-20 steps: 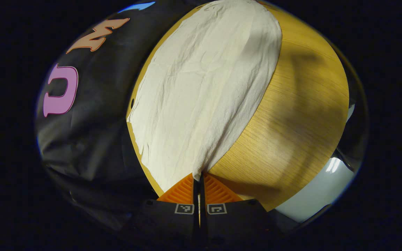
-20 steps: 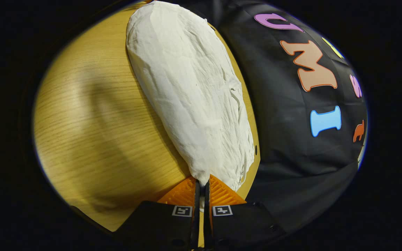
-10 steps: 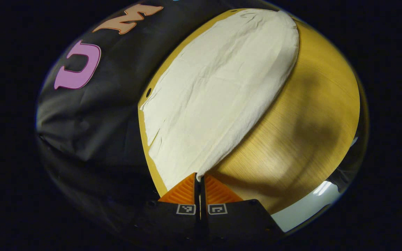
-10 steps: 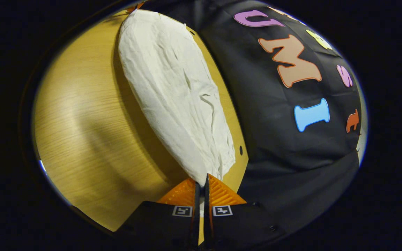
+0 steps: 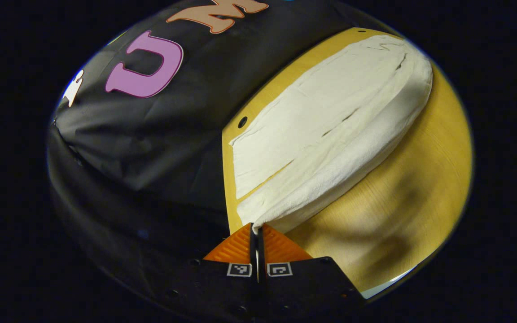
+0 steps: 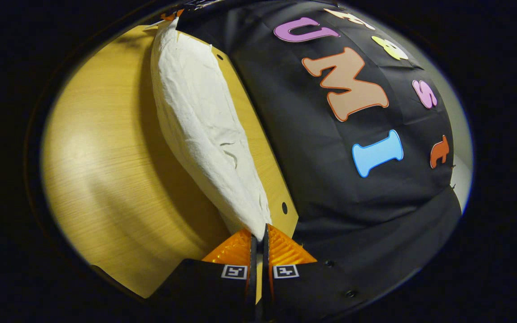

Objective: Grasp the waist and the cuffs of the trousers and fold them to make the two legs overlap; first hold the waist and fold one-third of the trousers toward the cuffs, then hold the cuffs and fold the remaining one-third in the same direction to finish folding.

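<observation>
While both claws pinch the trousers (image 5: 330,134), the left gripper view exposes layers.

Each handheld tool ends in a black housing studded with small screws. The left tongs (image 5: 256,233) and right tongs (image 6: 259,233) have ribbed, wedge-shaped fingers, each with a square black-and-white marker at its base.

The trousers (image 5: 330,134) are showing as soft, matt, creased cloth; the table (image 6: 106,179) is looking like smooth wood-grain board, catching a dull sheen
</observation>
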A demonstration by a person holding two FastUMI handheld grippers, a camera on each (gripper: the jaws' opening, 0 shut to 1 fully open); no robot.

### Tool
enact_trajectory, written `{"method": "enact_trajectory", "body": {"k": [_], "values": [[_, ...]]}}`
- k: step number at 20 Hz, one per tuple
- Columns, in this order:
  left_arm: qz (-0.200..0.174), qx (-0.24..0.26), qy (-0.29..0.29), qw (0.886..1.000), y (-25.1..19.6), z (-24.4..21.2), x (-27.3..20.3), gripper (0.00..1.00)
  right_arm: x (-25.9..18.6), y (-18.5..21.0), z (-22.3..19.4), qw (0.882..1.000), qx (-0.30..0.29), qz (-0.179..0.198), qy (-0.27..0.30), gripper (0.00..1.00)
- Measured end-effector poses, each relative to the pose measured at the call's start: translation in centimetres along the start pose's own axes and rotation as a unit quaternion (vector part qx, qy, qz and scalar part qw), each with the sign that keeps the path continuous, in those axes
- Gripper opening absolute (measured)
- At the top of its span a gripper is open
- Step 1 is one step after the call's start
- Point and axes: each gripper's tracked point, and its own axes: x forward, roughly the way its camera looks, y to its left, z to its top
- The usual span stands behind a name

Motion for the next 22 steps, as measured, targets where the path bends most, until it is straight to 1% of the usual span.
{"method": "enact_trajectory", "body": {"k": [3, 5, 9, 10, 11, 12, 15, 17, 18, 19, 22], "values": [[0.025, 0.004, -0.022, 0.999, 2.7, 3.3, 0.7, 0.0, 1.6, -2.1, 1.0, 1.0, 0.019, -0.01, 0.0, 0.07], [0.029, -0.005, -0.033, 0.999, 4.1, 5.2, 1.7, 0.0, 2.8, -3.2, 1.7, 0.999, 0.031, -0.019, 0.009, 0.07], [0.022, -0.04, -0.066, 0.997, 6.2, 8.9, 5.0, 0.0, 5.3, -5.5, 3.2, 0.998, 0.041, -0.04, 0.03, 0.07], [0.021, -0.049, -0.069, 0.996, 6.7, 9.8, 6.1, 0.0, 6.1, -5.9, 3.8, 0.998, 0.042, -0.044, 0.032, 0.05], [0.016, -0.058, -0.072, 0.996, 7.0, 10.3, 7.1, 0.0, 6.9, -6.3, 4.3, 0.997, 0.04, -0.047, 0.036, 0.07], [0.011, -0.066, -0.075, 0.995, 7.0, 10.9, 8.0, 0.0, 7.8, -6.6, 4.6, 0.997, 0.038, -0.049, 0.04, 0.07], [0.001, -0.073, -0.082, 0.994, 7.5, 12.7, 10.8, 0.0, 11.2, -7.1, 5.6, 0.996, 0.041, -0.057, 0.051, 0.07], [-0.005, -0.067, -0.083, 0.994, 7.4, 13.8, 12.8, 0.0, 13.7, -6.7, 5.8, 0.995, 0.05, -0.056, 0.063, 0.07], [-0.008, -0.064, -0.081, 0.995, 7.2, 14.2, 13.8, 0.0, 15.0, -6.2, 5.7, 0.994, 0.056, -0.053, 0.072, 0.1], [-0.009, -0.061, -0.08, 0.995, 6.8, 14.3, 14.6, 0.0, 16.3, -5.7, 5.6, 0.993, 0.063, -0.05, 0.081, 0.07], [-0.025, -0.057, -0.084, 0.994, 5.1, 15.3, 17.6, 0.0, 20.0, -3.4, 4.9, 0.99, 0.079, -0.036, 0.108, 0.07]]}}
